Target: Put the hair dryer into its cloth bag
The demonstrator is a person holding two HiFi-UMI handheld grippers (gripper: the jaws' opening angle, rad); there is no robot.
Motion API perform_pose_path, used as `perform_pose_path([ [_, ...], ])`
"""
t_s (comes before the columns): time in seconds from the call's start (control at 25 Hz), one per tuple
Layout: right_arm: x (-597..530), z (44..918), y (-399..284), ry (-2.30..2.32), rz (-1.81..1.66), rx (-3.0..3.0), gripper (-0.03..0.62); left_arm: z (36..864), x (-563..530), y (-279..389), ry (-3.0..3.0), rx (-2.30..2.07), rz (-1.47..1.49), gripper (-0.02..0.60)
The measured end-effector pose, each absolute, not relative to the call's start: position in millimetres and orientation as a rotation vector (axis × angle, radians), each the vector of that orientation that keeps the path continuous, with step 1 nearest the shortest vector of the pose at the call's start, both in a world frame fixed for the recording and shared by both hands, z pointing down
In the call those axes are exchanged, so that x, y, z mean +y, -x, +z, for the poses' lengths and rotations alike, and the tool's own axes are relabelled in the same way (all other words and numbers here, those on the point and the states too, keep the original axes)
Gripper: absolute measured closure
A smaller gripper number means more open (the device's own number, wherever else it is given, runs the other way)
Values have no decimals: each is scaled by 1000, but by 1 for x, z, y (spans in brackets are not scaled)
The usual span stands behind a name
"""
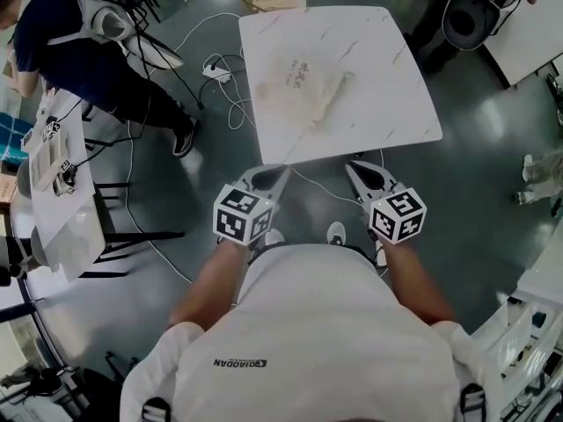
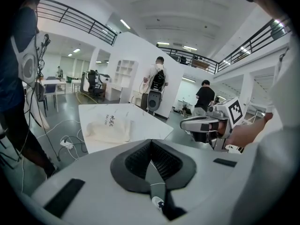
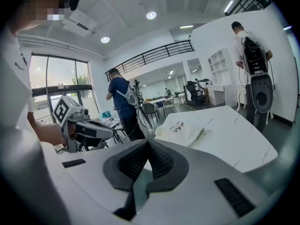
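Note:
A cream cloth bag [image 1: 312, 84] with dark print lies bulging on the white marble table [image 1: 387, 104]; it also shows in the left gripper view [image 2: 108, 129] and in the right gripper view [image 3: 183, 129]. No hair dryer shows outside the bag. My left gripper [image 1: 280, 173] and right gripper [image 1: 354, 166] hover side by side just short of the table's near edge, both pointing at it. Each is shut with nothing between its jaws. The left gripper's [image 2: 151, 142] ribbed pads meet, and the right gripper's [image 3: 147, 142] pads do the same.
White cables and a power strip [image 1: 216, 70] lie on the floor left of the table. A person in dark clothes [image 1: 79, 51] stands at far left beside a side table [image 1: 54, 178] with gear. A black round machine [image 1: 469, 16] sits at top right. Other people stand further back.

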State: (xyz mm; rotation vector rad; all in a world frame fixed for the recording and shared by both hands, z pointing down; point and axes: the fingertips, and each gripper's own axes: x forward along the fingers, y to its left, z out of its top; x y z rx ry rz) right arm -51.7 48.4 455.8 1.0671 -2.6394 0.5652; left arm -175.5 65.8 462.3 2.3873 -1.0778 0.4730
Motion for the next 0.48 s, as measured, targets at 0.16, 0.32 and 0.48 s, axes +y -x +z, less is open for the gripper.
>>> perform_pose_path([
  [0.16, 48, 458, 50, -1068, 570, -2639, 572, 464, 65, 172, -2391, -1074, 479, 554],
  [0.32, 48, 455, 50, -1061, 558, -2640, 572, 461, 64, 170, -2391, -1077, 478, 554],
  [0.48, 46, 459, 51, -1040, 554, -2636, 572, 462, 62, 169, -2391, -1080, 473, 554],
])
